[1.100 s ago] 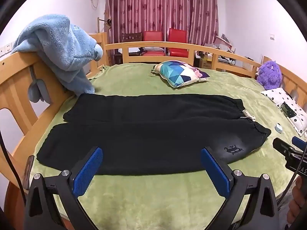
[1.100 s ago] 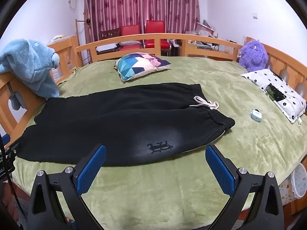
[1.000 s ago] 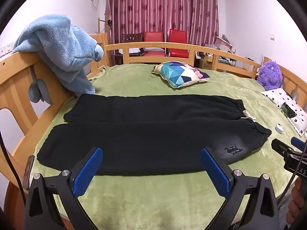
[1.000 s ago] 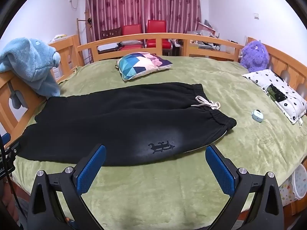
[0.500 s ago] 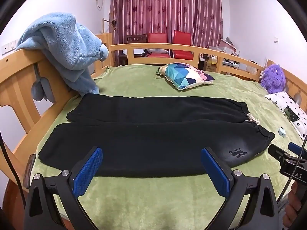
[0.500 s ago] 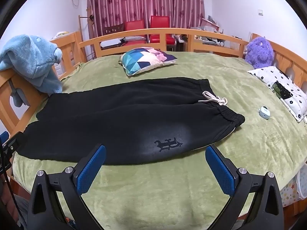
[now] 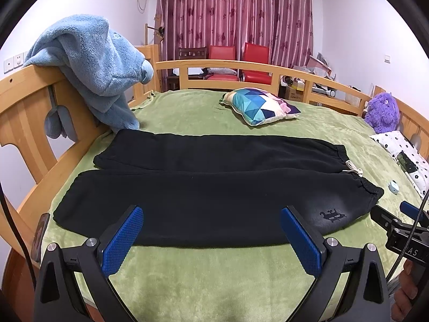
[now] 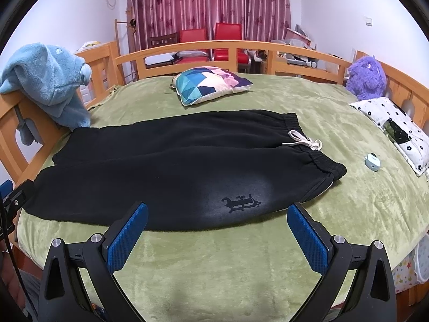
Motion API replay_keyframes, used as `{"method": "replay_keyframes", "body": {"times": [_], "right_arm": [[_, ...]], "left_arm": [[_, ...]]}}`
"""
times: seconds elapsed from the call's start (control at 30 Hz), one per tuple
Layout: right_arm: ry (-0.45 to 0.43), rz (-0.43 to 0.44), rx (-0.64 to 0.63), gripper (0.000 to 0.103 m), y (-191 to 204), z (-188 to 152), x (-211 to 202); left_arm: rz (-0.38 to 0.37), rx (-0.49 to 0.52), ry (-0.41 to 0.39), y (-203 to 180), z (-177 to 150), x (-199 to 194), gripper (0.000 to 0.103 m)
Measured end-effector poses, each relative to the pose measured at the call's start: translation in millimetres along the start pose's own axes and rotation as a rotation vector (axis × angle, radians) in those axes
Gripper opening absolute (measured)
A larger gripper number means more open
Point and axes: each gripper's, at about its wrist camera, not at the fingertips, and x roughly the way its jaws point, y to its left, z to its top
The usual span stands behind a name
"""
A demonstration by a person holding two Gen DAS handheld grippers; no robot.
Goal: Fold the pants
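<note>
Black fleece pants (image 7: 214,187) lie flat, unfolded, across green plush bed (image 7: 203,276), legs side by side, waistband with white drawstring (image 8: 305,142) at 3 o'clock, cuffs at 9. No fold visible; whole job left. Left tool (image 7: 211,237) and right tool (image 8: 217,237) both spread wide, empty, short of near edge at 6 o'clock. Underside of pants hidden.

A home bedroom: wooden-railed bed (image 7: 236,65), pillow (image 7: 261,106), maroon curtains (image 7: 236,13).

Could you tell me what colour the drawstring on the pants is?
White drawstring, clearest in the right wrist view.
</note>
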Motion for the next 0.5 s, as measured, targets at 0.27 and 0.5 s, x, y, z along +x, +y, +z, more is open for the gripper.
{"method": "replay_keyframes", "body": {"times": [0.27,0.5], "right_arm": [[0.001,0.000,-0.002,0.102,2.3,-0.4,-0.3],[0.008,-0.010,-0.005,0.102,3.6,0.5,1.6]], "left_arm": [[0.003,-0.002,0.002,-1.3,-2.8,-0.3,0.103],[0.004,-0.002,0.002,-1.3,-2.7,-0.3,0.103]]}}
